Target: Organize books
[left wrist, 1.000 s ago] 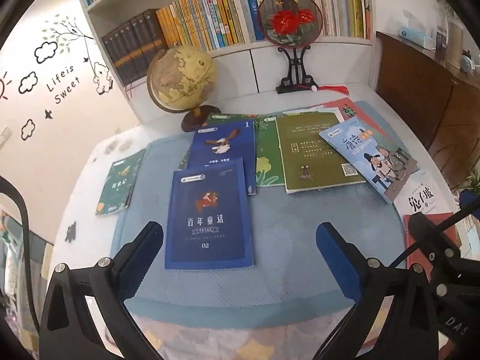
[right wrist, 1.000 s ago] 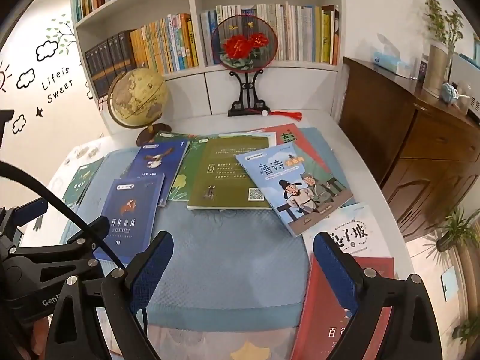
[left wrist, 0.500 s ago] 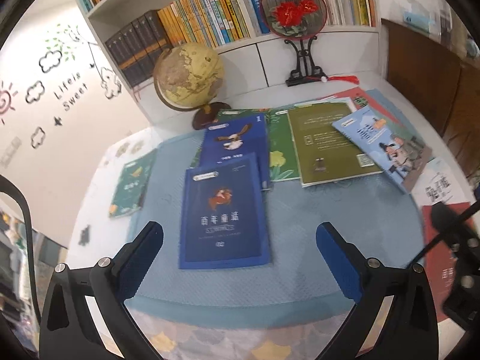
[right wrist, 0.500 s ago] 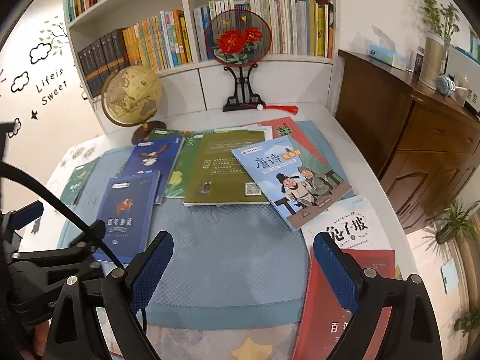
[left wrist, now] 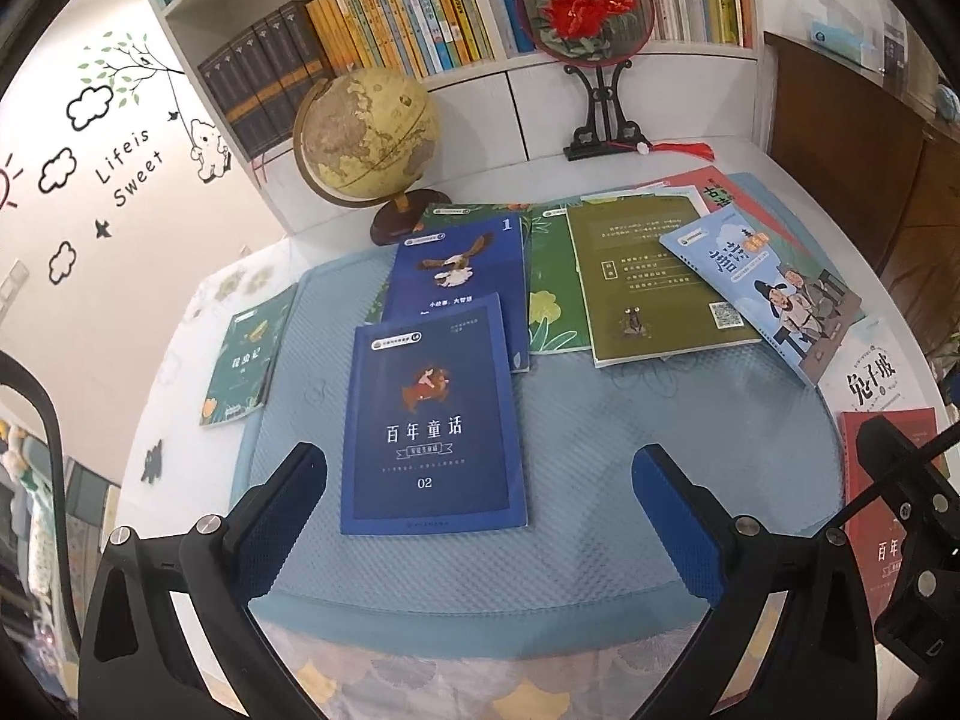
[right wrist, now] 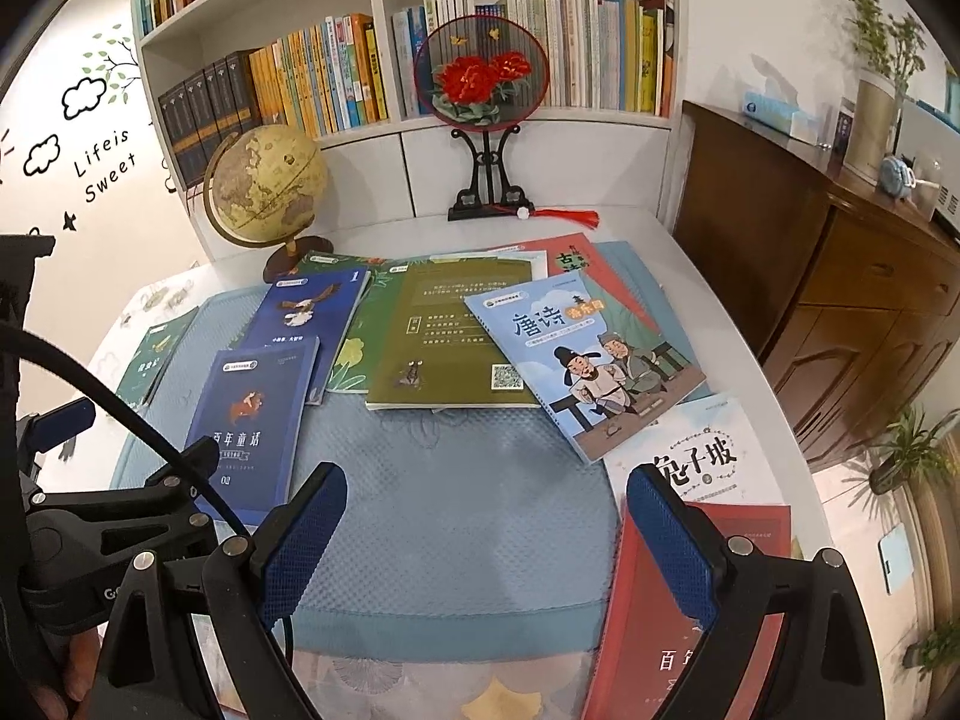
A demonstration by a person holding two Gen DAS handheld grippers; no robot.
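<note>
Several thin books lie scattered on a blue mat [left wrist: 600, 480]. Nearest the left gripper [left wrist: 480, 492] is a dark blue book marked 02 [left wrist: 432, 420], overlapping a second blue book with a bird [left wrist: 459, 267]. An olive green book [left wrist: 648, 282], a light blue cartoon book [left wrist: 774, 294], a white book [right wrist: 690, 450] and a red book [right wrist: 678, 618] spread to the right. A small green book [left wrist: 249, 354] lies off the mat at left. The right gripper [right wrist: 486, 528] hovers over the mat's front. Both grippers stand open and hold nothing.
A globe [left wrist: 366, 132] and a round fan on a black stand [left wrist: 585, 12] stand at the back of the table. Behind them a white bookshelf [right wrist: 384, 84] is full of upright books. A brown cabinet [right wrist: 840, 276] flanks the table's right side.
The left wrist view swung left and then back, ending closer to the dark blue book 02. The right gripper drifted only slightly. Both stayed open.
</note>
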